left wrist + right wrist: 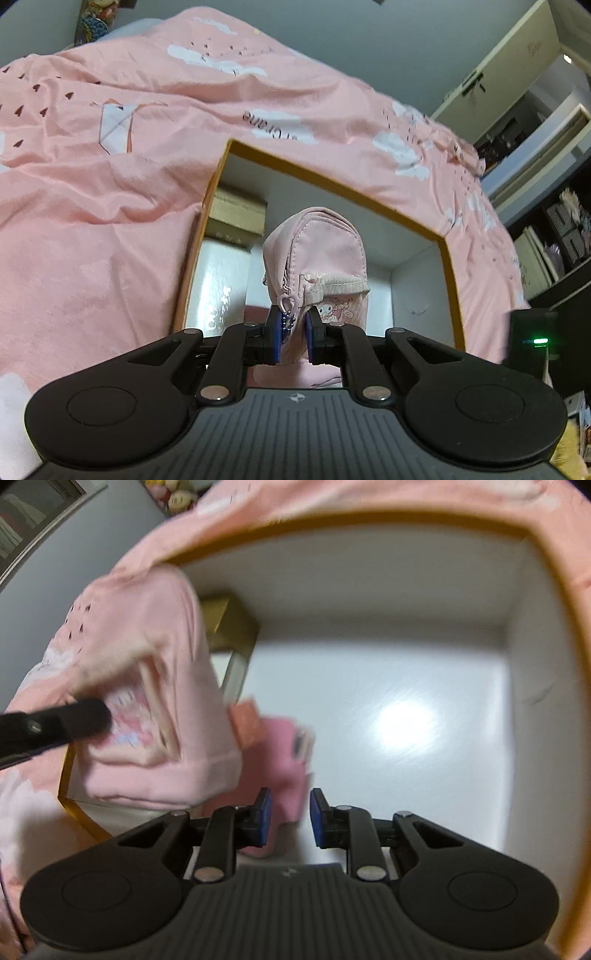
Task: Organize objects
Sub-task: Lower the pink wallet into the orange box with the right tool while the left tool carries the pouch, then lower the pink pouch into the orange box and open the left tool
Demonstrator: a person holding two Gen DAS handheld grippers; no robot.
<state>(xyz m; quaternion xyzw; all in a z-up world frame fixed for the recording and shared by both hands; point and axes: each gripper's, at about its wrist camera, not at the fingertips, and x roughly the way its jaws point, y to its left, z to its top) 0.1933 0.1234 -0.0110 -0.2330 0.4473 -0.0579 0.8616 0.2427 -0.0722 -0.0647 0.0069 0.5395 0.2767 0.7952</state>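
Note:
My left gripper is shut on a pale pink zip pouch with a cartoon print, holding it over the open white box with a gold rim. In the right wrist view the pouch hangs at the box's left side, with the left gripper's finger on it. My right gripper is open and empty, low inside the box, just above a darker pink item lying on the box floor.
A gold carton and a white glossy carton stand in the box's left part; the gold one also shows in the right wrist view. The box lies on a pink bedspread. Shelves stand at right.

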